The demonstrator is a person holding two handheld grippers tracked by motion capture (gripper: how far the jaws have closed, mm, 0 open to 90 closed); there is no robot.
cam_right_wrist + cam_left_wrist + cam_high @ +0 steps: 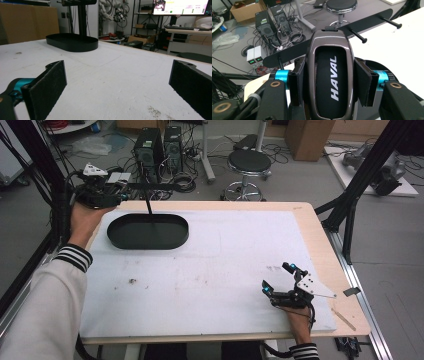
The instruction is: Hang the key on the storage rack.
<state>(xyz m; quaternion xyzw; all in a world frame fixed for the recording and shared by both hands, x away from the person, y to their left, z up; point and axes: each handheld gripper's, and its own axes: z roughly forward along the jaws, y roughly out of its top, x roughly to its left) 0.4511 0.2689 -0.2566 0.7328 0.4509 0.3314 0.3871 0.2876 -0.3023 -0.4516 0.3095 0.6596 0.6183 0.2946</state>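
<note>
My left gripper (120,195) is raised above the table's far left corner, shut on a glossy dark key fob (329,75) marked HAVAL, whose sides the two pads (295,82) press. Just beyond it runs the flat black crossbar (294,51) of a stand, with pegs (358,36) sticking out. That crossbar (150,185) tops a thin post (149,205) rising from a black oval tray (148,231). Near the front right of the white mat, my right gripper (277,277) rests open, with nothing between its pads (52,82). The tray (72,41) lies far ahead of it.
The white mat (215,265) covers most of the wooden table. Black frame struts (357,190) stand at the right edge and far left. Behind the table are a stool (248,162), computer towers (150,147), cables and a cardboard box (310,137).
</note>
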